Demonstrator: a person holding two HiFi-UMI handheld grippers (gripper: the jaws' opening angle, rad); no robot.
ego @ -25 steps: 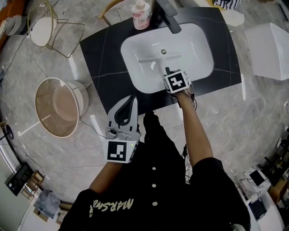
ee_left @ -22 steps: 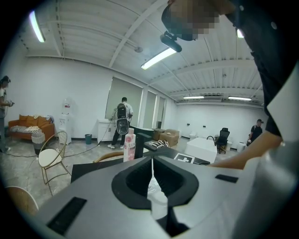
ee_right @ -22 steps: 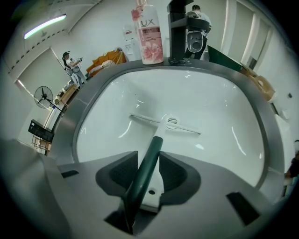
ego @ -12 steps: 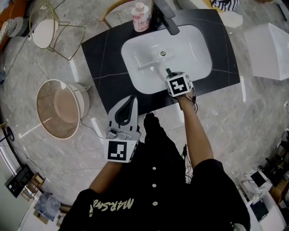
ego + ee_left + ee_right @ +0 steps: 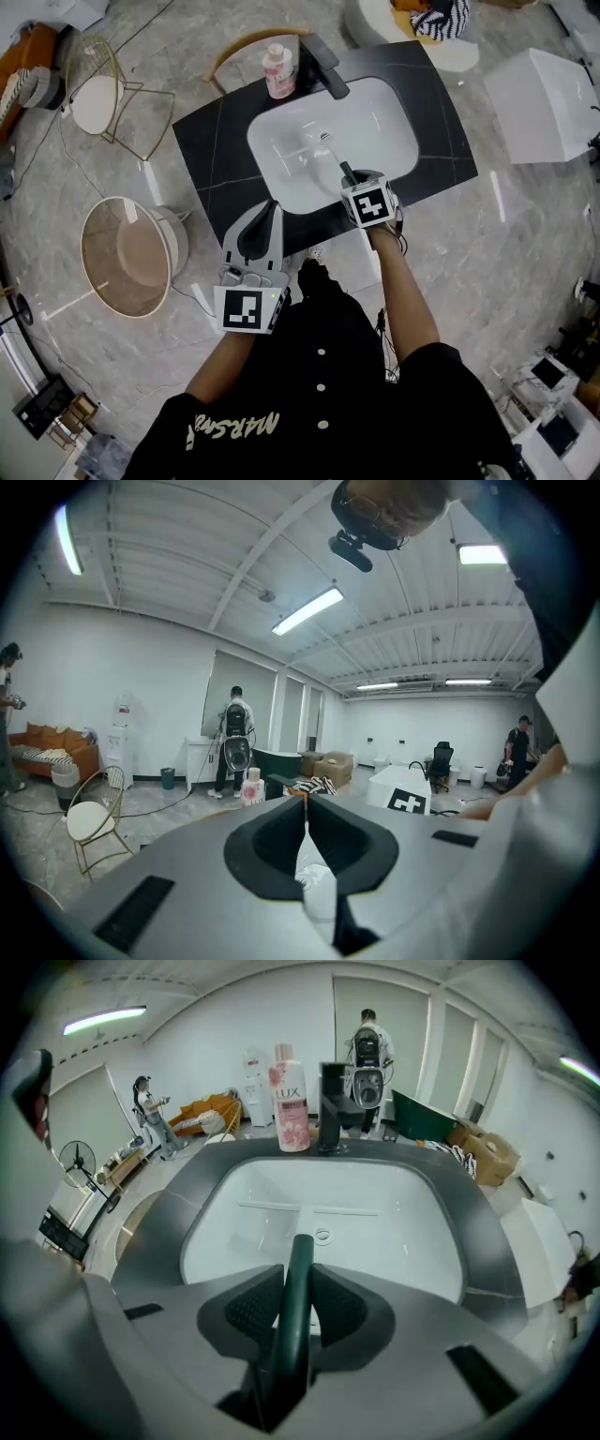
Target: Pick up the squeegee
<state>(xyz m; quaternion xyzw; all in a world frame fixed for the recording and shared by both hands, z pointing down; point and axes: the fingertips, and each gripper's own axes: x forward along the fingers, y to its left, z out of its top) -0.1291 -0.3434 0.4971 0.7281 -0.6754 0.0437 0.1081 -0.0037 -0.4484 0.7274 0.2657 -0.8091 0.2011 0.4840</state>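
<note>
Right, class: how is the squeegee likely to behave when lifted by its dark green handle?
The squeegee has a smooth, rigid-looking handle: probably stiff, but it could slip or swivel in a grip. Its blade looks a thin pale bar, so likely light, though it may tip end-heavy.

My right gripper [image 5: 346,172] points steeply down, forearm extended; its jaws have just been closing and now clamp the squeegee [image 5: 299,1265]. My left gripper [image 5: 271,210] sits near level, jaws together.
</note>
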